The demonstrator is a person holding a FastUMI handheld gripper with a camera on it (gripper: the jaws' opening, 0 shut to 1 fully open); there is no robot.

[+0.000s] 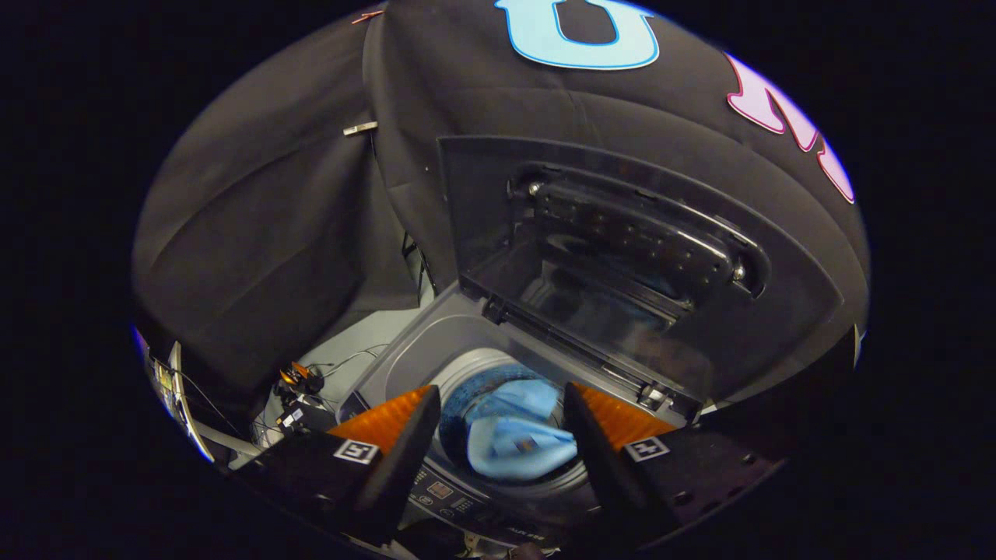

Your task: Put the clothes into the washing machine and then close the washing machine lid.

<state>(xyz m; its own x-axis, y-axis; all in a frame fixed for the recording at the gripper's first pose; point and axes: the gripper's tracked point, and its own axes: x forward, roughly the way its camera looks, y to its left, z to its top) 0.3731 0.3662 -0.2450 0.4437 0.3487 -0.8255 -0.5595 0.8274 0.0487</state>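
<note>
Hovering over the drum, lid not yet closed

The hand-held gripper (498,435) hangs above the washing machine (405,365) with its fingers apart and nothing between them. The light blue clothes (513,439) lie below the gap of the fingers, inside the round drum, on top of a darker blue textile. So the first part of the task looks done, and the lid (622,257) stands upright behind the opening, leaning near the black cloth wall.

What could go wrong from here, in my judgement: the blue fabric is heaped high near the front rim of the drum, so a fold may stay over the rim and be caught when the lid comes down. Also the lid is wide and smooth, and the open fingers could slip off its edge if they push it at a bad angle; then it may fall hard.

The clothes look soft and crumpled, pale blue, with a small dark patch on the front fold.
</note>
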